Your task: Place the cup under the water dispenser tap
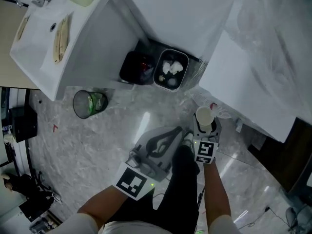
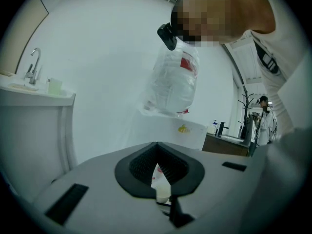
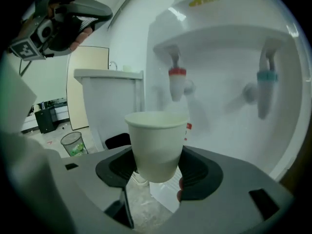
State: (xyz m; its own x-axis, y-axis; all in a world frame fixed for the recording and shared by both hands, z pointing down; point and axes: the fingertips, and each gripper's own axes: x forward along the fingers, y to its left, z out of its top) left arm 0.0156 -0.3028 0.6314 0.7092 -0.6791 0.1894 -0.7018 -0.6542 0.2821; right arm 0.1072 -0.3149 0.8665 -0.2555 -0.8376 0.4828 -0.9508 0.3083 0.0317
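My right gripper (image 3: 158, 165) is shut on a white paper cup (image 3: 157, 145), held upright by its lower half. In the right gripper view the cup sits in front of the white water dispenser (image 3: 229, 48), below and a little left of the red tap (image 3: 176, 82). The blue tap (image 3: 265, 84) is further right. From the head view the cup (image 1: 204, 116) and right gripper (image 1: 204, 126) hang beside the dispenser's white body (image 1: 253, 87). My left gripper (image 1: 176, 132) is just left of it, jaws together and empty. The left gripper view shows the dispenser's clear bottle (image 2: 173, 79).
A mesh waste bin (image 1: 89, 103) stands on the marble floor at left. A black bin (image 1: 136, 68) and a lined bin (image 1: 170, 68) sit against the wall beside a white sink unit (image 1: 53, 38). A person (image 2: 265, 116) stands far off.
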